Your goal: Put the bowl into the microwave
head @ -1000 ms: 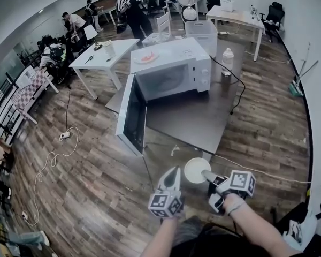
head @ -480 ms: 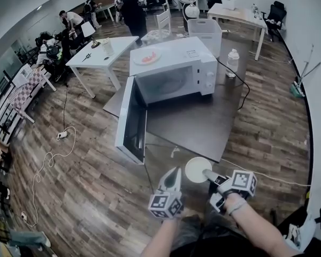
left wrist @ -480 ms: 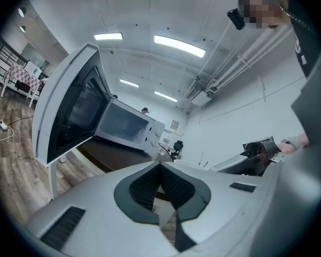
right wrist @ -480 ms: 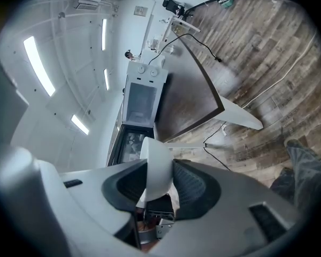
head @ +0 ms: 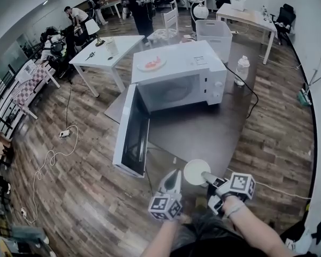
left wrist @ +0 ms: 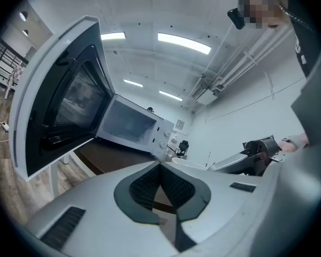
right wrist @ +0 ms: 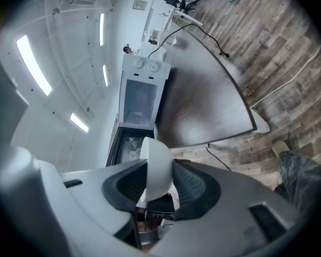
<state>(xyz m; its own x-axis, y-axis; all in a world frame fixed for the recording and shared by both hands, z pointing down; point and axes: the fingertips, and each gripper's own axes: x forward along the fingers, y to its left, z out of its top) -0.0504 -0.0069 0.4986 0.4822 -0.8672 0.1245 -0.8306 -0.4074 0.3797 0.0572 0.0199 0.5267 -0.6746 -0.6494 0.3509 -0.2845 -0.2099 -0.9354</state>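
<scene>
A white microwave (head: 176, 79) stands on a dark table (head: 203, 130) with its door (head: 131, 130) swung wide open to the left. My right gripper (head: 207, 177) is shut on the rim of a white bowl (head: 197, 172), held just off the table's near corner. In the right gripper view the bowl (right wrist: 155, 162) stands on edge between the pads, with the microwave cavity (right wrist: 140, 99) straight ahead. My left gripper (head: 172, 180) hangs beside the bowl on its left, shut and empty. The left gripper view shows the open door (left wrist: 59, 116) and the cavity (left wrist: 129, 125).
A plate with red food (head: 151, 63) lies on top of the microwave. A water bottle (head: 241, 70) and a power cable sit at the table's far right. A white table (head: 104, 52), a white bin (head: 214, 33), people and chairs fill the back; cables (head: 53, 154) trail over the floor at left.
Both grippers and my view have moved toward the microwave table, which now sits nearer in the head view. The bowl stays gripped in the right gripper.
</scene>
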